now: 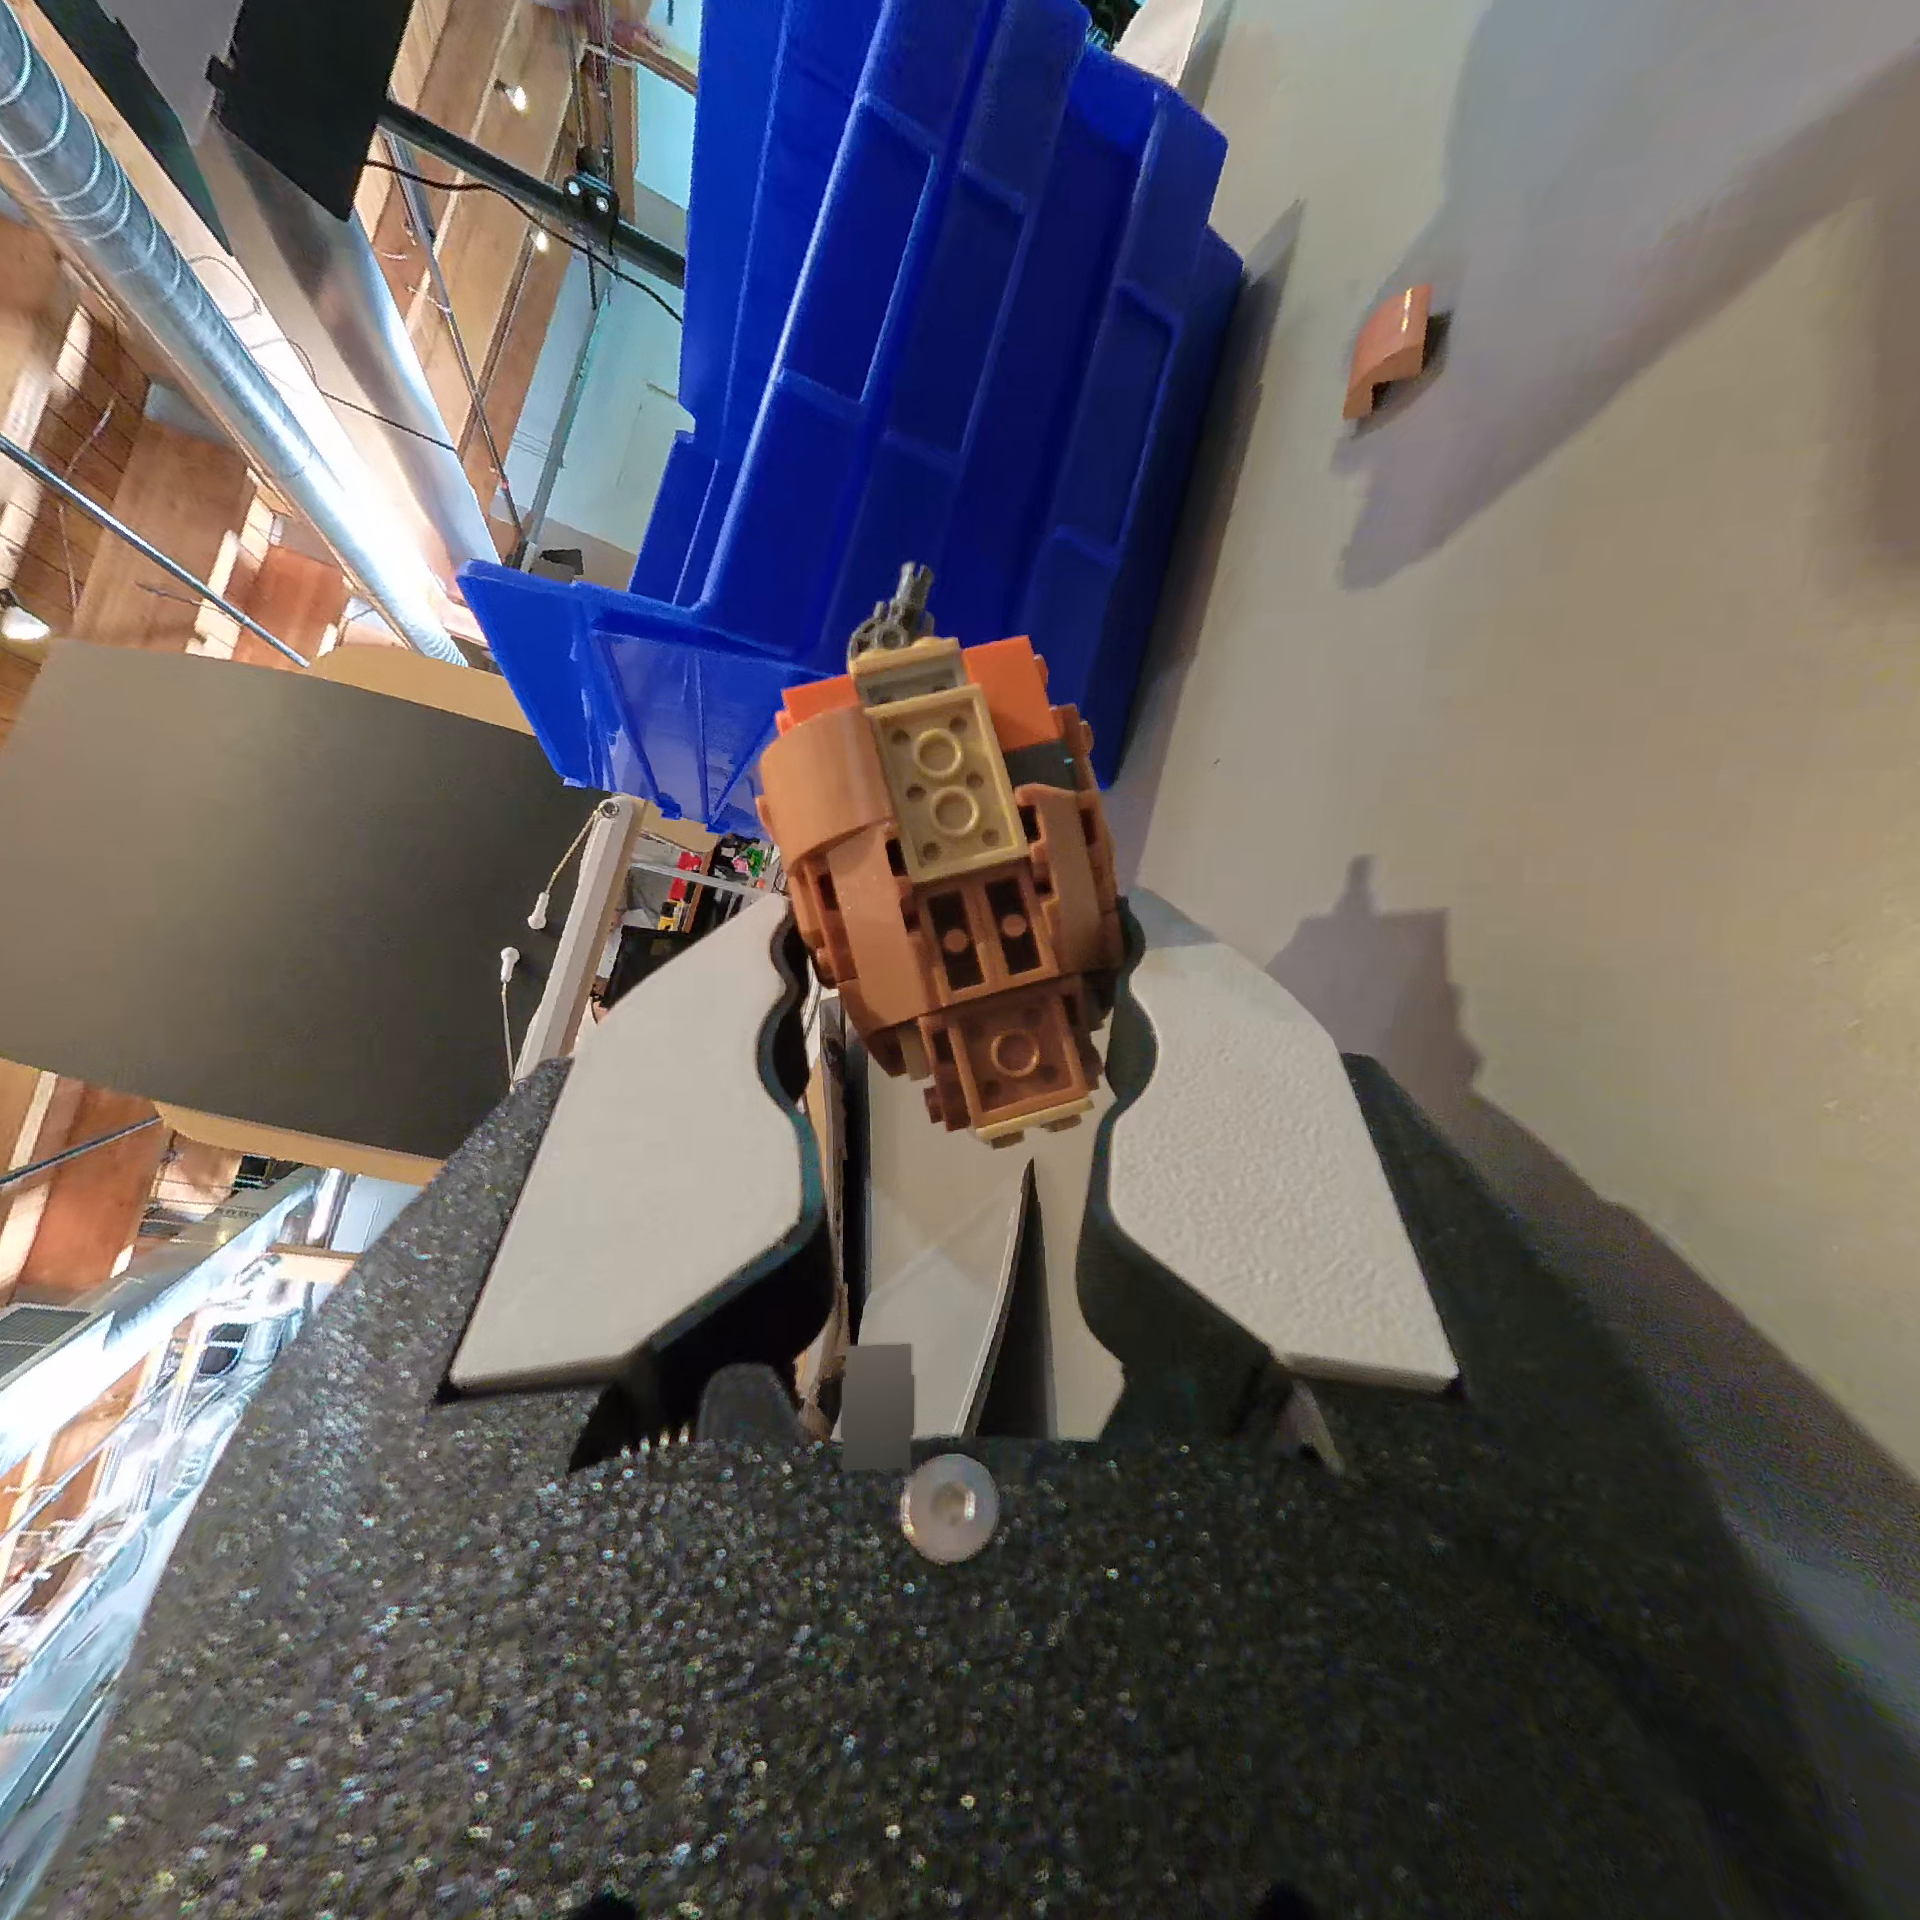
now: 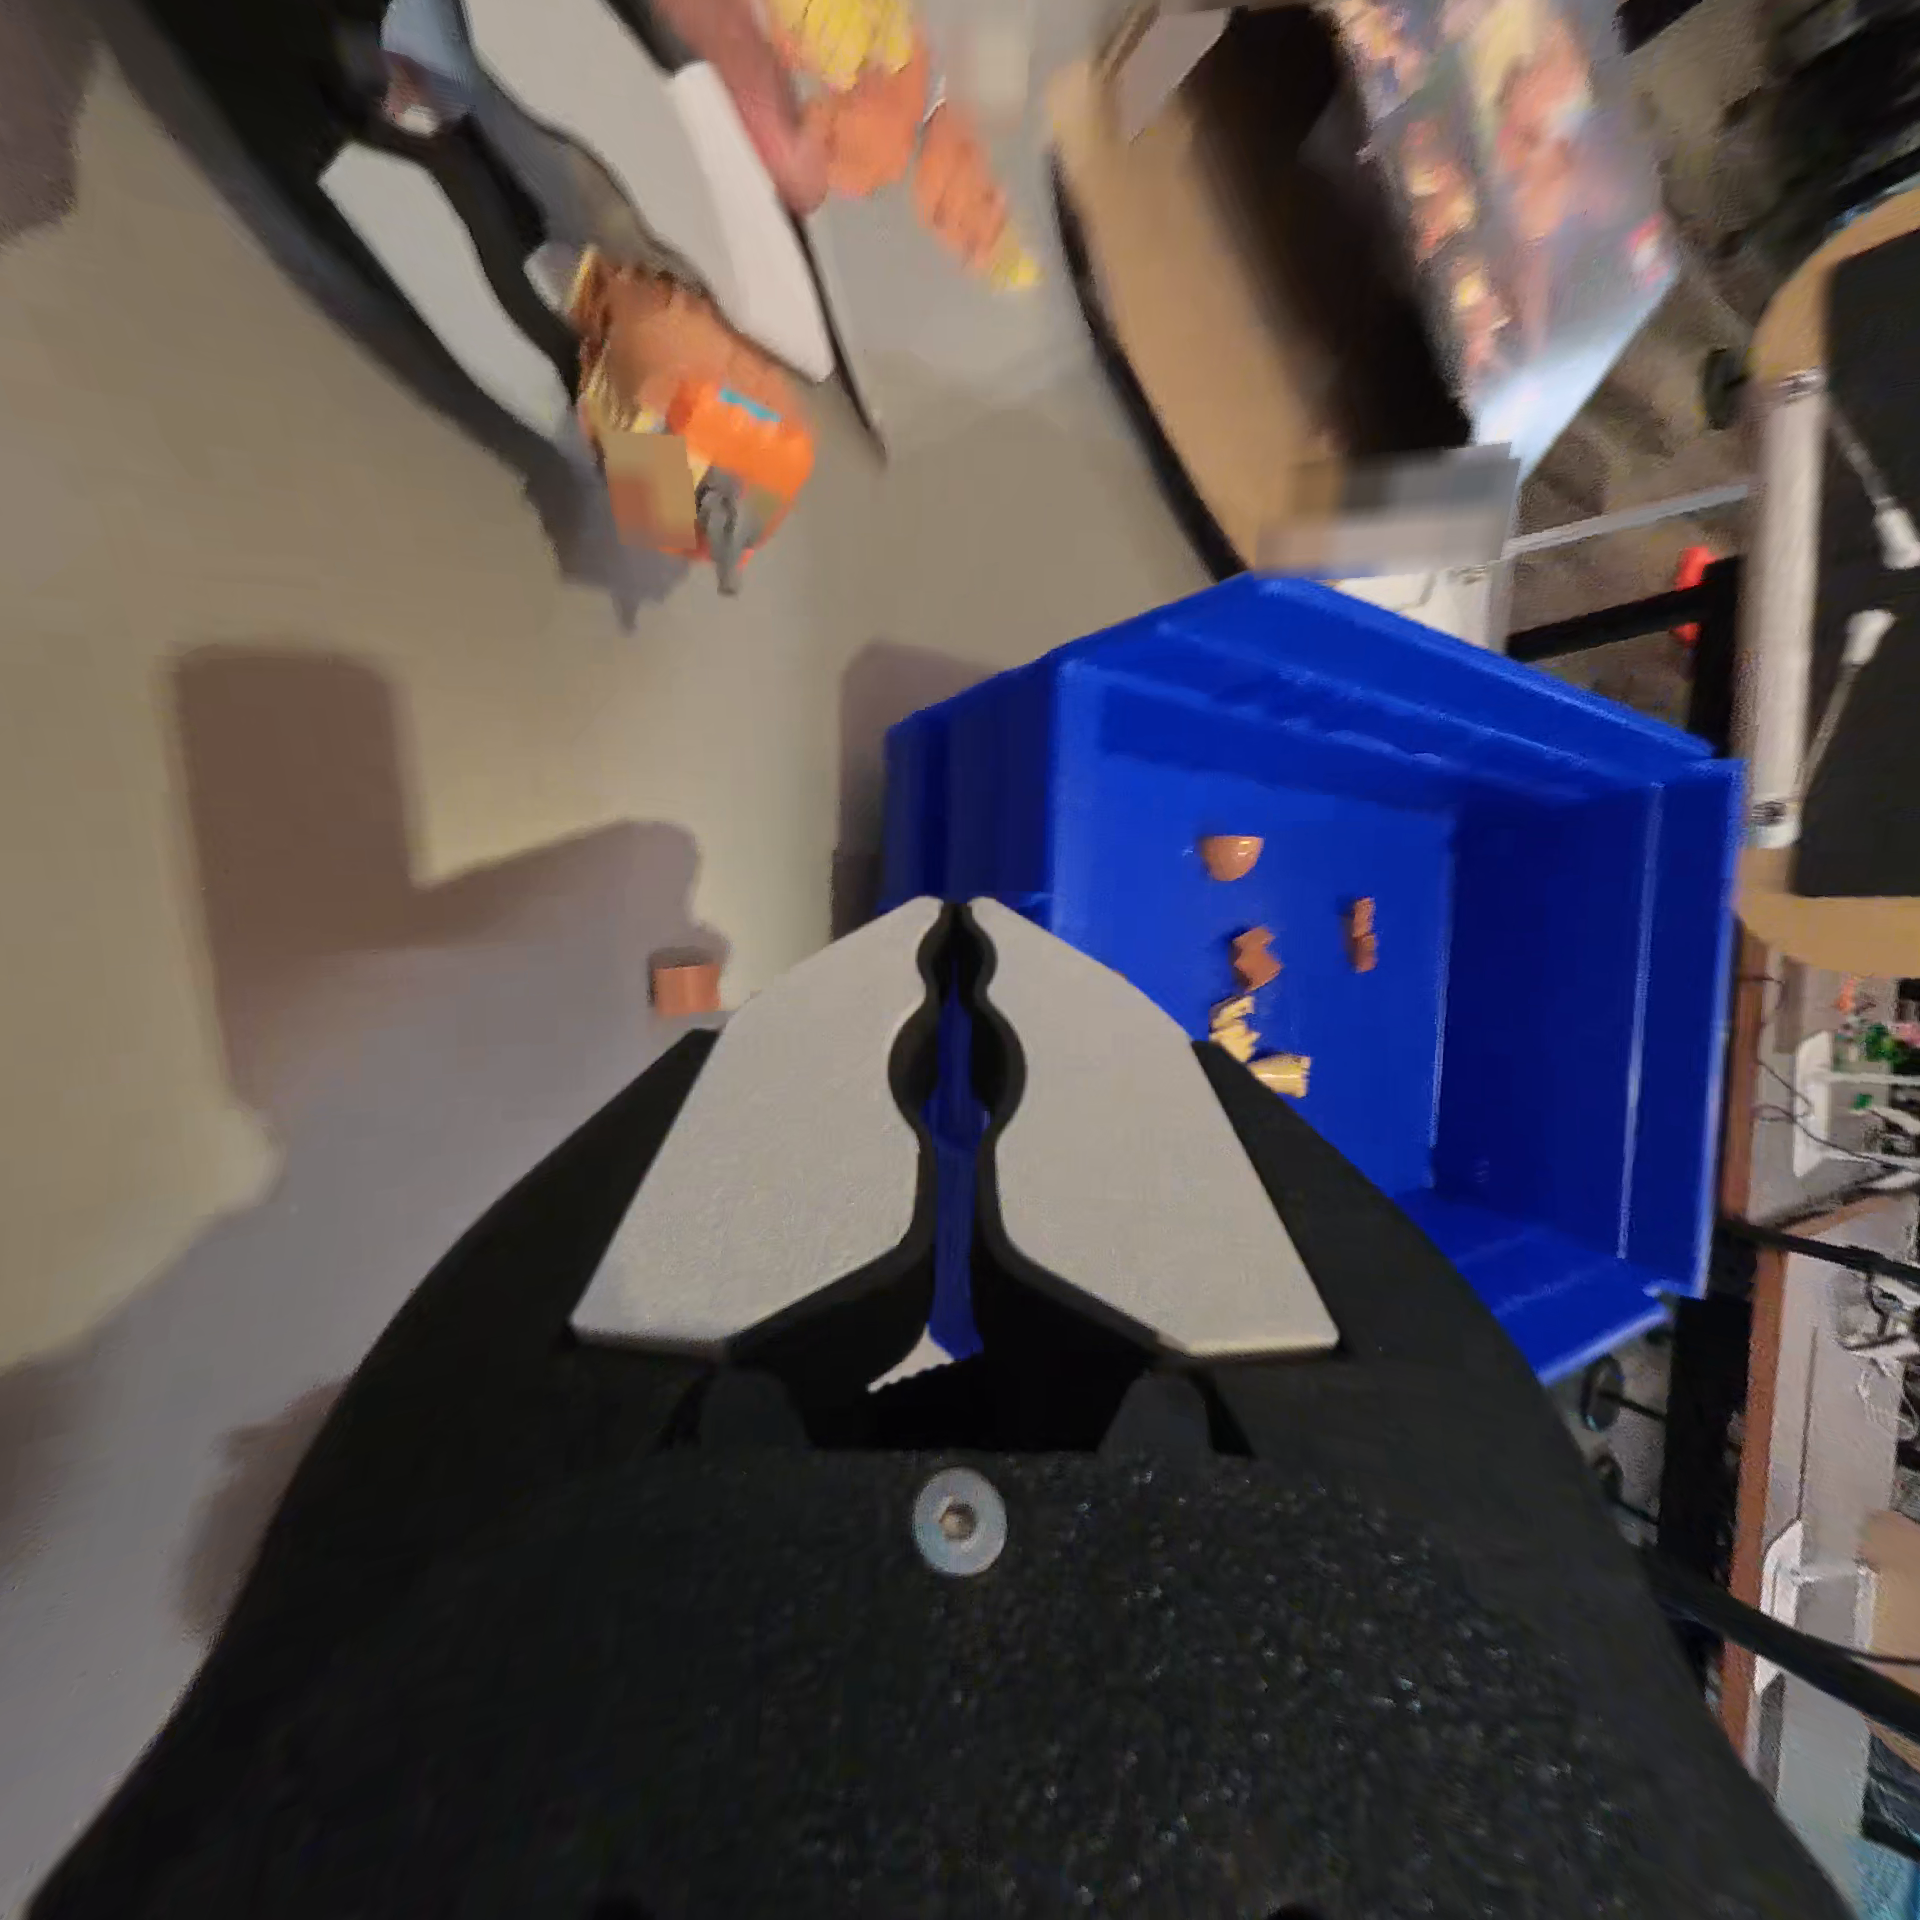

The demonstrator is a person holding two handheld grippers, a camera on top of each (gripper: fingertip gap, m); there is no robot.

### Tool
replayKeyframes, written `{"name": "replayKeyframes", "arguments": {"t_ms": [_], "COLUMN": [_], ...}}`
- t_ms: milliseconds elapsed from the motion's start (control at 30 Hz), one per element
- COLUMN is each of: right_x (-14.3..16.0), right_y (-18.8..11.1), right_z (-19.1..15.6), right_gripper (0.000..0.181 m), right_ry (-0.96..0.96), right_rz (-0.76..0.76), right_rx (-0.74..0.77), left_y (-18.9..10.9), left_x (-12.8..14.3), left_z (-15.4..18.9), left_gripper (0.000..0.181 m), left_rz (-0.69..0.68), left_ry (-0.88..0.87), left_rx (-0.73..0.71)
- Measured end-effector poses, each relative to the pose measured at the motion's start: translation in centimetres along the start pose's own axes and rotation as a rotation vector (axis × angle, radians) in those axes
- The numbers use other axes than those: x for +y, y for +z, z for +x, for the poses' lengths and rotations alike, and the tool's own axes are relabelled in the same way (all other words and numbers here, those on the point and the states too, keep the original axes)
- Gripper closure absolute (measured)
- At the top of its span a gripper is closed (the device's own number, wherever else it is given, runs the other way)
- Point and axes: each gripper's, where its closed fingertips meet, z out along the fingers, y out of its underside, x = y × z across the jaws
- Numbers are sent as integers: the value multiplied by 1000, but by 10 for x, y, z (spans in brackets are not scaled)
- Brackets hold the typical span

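While motion blur smears the right wrist view, these lines hold:
Hidden: the brick model (image 1: 940, 883) covers the left gripper (image 1: 961, 971) finger gap; blurred shapes top the right wrist view.
Left gripper: fingers clamped on the brown, orange and tan brick model, held clear of the table.
Table: pale grey surface (image 1: 1558, 727), a loose brown curved brick (image 1: 1387, 353) lying apart on it.
Blue bin: the blue bin (image 2: 1558, 935) stands on the table by its edge, small brown and tan pieces (image 2: 1257, 956) inside.
Right gripper: the right gripper (image 2: 958, 920) has fingers nearly together, empty, tips beside the bin's near wall.
Room: wooden ceiling and silver duct (image 1: 208, 312) beyond.
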Motion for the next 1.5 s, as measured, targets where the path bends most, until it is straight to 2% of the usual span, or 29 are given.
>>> {"name": "replayKeyframes", "arguments": {"t_ms": [100,233,467,733,867,1000,1267,1433,1500], "right_x": [8,19,12,51,77,90,92,90,80], "right_y": [-2,1,-4,58,85,101,106,105,98], "right_z": [8,-2,-20,-78,-88,-93,-98,-99,-98], "right_gripper": [181,175,169,158,154,151,159,159,159], "right_ry": [3,-9,14,-15,-34,-17,103,85,50], "right_rz": [-30,-73,-22,-222,-337,-377,-365,-359,-327], "right_rx": [21,-23,-93,-297,-344,-382,-463,-423,-385], "left_y": [0,-1,3,1,-3,-6,-7,-6,-6], "left_x": [0,0,-1,-2,-7,-10,-10,-9,-9], "left_z": [0,3,10,10,8,6,5,5,5], "left_gripper": [126,126,126,126,126,126,126,125,125], "left_rz": [2,7,0,0,17,30,33,29,28], "left_ry": [-4,-4,1,25,34,28,13,9,8], "left_rx": [4,11,24,15,6,3,9,12,11]}}
